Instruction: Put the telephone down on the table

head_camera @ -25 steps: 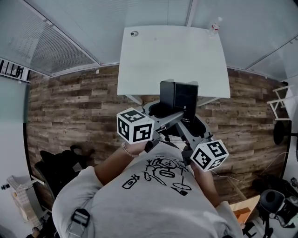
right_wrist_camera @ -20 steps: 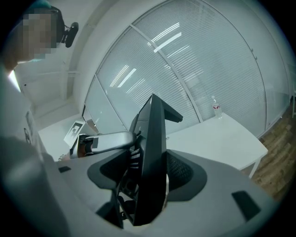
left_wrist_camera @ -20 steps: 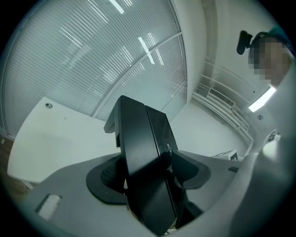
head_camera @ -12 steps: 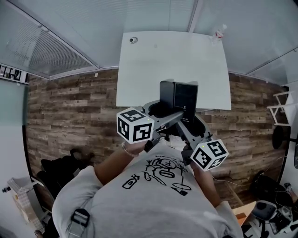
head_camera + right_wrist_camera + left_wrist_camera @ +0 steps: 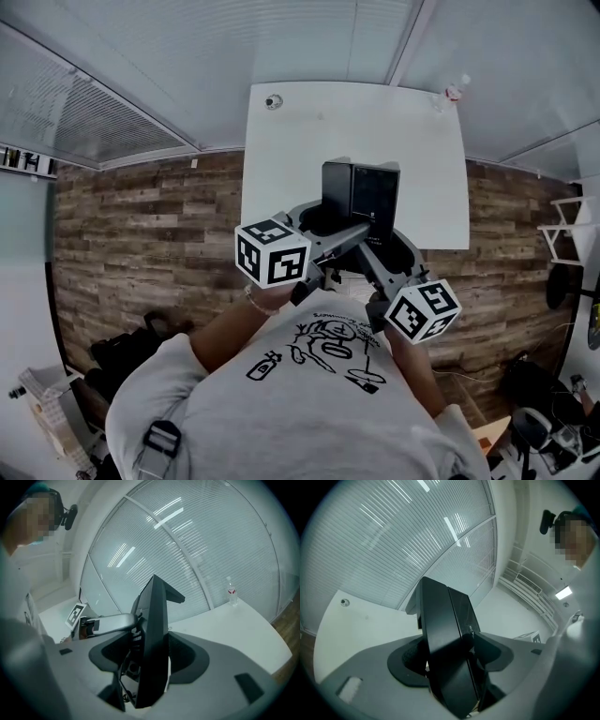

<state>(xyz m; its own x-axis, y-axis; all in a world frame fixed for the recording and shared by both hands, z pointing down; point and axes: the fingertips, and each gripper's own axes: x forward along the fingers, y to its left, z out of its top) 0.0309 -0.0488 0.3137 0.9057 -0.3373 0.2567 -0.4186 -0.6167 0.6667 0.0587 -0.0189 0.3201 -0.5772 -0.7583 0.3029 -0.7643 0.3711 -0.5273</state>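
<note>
As I held the telephone up in the air at the near edge of the white tabletop, it had not yet been set down. The left hand-held gripper was clamped on one side of the black set and the right hand-held gripper on the other. I judged that the two-sided grip kept the bulky case upright and steady for lowering. The bare stretch of tabletop just beyond it looked the likely landing place. Count: one telephone, two hand-held grippers, one tabletop. At the far corners, well apart from the set, stood one bottle and one small round object.
</note>
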